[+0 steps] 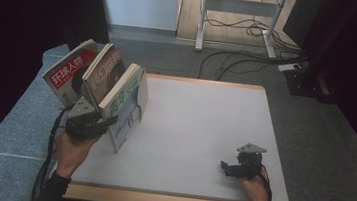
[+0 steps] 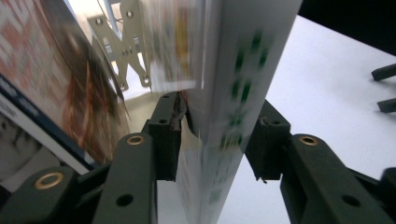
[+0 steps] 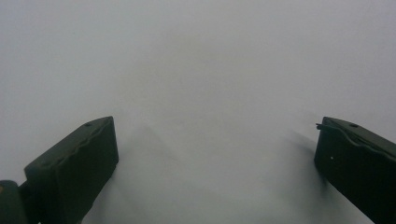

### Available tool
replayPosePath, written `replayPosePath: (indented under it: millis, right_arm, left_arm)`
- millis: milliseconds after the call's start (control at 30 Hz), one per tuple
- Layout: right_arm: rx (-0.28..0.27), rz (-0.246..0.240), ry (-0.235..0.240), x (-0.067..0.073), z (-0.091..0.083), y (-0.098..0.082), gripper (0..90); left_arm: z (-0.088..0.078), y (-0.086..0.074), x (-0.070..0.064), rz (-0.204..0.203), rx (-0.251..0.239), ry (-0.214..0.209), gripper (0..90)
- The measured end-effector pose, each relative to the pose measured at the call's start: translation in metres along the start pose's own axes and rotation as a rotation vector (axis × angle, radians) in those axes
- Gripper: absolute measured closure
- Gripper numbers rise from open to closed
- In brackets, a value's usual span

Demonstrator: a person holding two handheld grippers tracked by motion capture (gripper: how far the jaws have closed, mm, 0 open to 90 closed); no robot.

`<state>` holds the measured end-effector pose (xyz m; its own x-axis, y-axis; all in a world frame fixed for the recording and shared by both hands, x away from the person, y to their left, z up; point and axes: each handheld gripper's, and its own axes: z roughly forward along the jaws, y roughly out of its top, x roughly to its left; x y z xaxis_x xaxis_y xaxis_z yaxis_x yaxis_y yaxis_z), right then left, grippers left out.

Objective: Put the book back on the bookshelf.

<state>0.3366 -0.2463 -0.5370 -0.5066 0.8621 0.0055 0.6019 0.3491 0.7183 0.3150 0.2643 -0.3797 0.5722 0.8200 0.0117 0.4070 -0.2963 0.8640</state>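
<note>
Green-white book [image 2: 233,93] pinched upright in left tool [image 2: 219,140], right tool [image 3: 217,158] open, table [image 1: 203,128].

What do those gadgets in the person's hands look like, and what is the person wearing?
Each hand holds a black two-jaw gripper: left gripper, right gripper. Both carry a grey three-cornered plate on top and trail a black cable. Brass-coloured rivets dot the left one's arms. Dark sleeve cuffs cover both wrists.

glossy paper mags [image 1: 117,94], matt white table [image 1: 198,133]

Black tongs [image 2: 215,144] (brass rivets), dark sleeves.
</note>
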Motion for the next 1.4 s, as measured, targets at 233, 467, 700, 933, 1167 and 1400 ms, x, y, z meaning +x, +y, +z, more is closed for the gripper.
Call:
replayPosePath:
  millis: [233, 467, 700, 933, 1167, 1400]
  right_arm:
    - [0.000, 0.001, 0.000, 0.000, 0.000, 0.000, 0.0]
    - [-0.001, 0.000, 0.000, 0.000, 0.000, 0.000, 0.0]
    - [-0.001, 0.000, 0.000, 0.000, 0.000, 0.000, 0.0]
    - [-0.001, 0.000, 0.000, 0.000, 0.000, 0.000, 0.0]
    - [0.000, 0.001, 0.001, 0.000, 0.000, 0.000, 0.0]
    - [0.000, 0.001, 0.001, 0.000, 0.000, 0.000, 0.0]
  left_arm:
    - [0.004, -0.020, -0.002, 0.008, 0.023, 0.016, 62.7]
    - [0.011, -0.034, -0.002, -0.007, 0.041, 0.013, 67.2]
    - [0.016, -0.031, -0.004, -0.005, 0.039, 0.016, 70.3]
    - [0.022, -0.029, -0.002, -0.017, 0.031, 0.015, 70.4]
    - [0.030, -0.023, -0.001, -0.032, 0.030, 0.028, 70.5]
    - [0.041, -0.014, 0.000, -0.023, 0.046, 0.045, 70.7]
